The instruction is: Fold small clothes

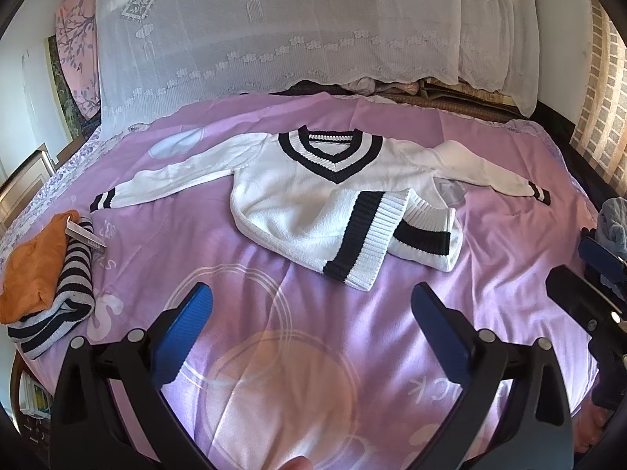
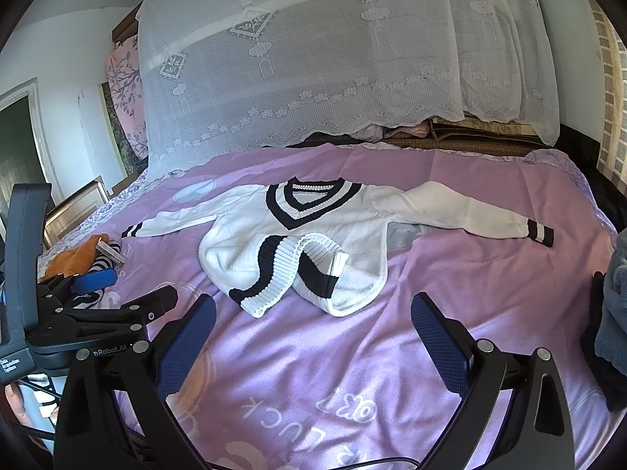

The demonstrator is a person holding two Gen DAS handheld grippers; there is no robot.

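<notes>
**White sweater lying spread on the purple bedspread, both grippers held clear of it**

A purple bedspread [image 1: 313, 352] with pale circles and lettering is being shown covering the bed, and a white lace curtain [image 1: 313, 31] is being seen hanging behind it. The white sweater [image 1: 313, 203] with a black-and-white striped V-neck is lying near the middle of the bedspread, front side up. Its two sleeves are being left stretched out to either side, each ending in a black-striped cuff. Its ribbed hem is being shown turned up and bunched toward the chest, with the black band curling over itself.

At the left edge of the bed, a small pile is being seen: an orange garment [image 1: 35, 266] resting on a folded striped garment [image 1: 66, 305], with a small tag lying across them. A grey-blue cloth [image 2: 615, 313] is lying at the right edge.

The left gripper [image 1: 311, 305] is being held above the bedspread on the near side of the sweater, its blue-padded fingers spread wide and holding nothing. The right gripper [image 2: 313, 313] is being held likewise, just short of the bunched hem, its fingers released and empty.
</notes>
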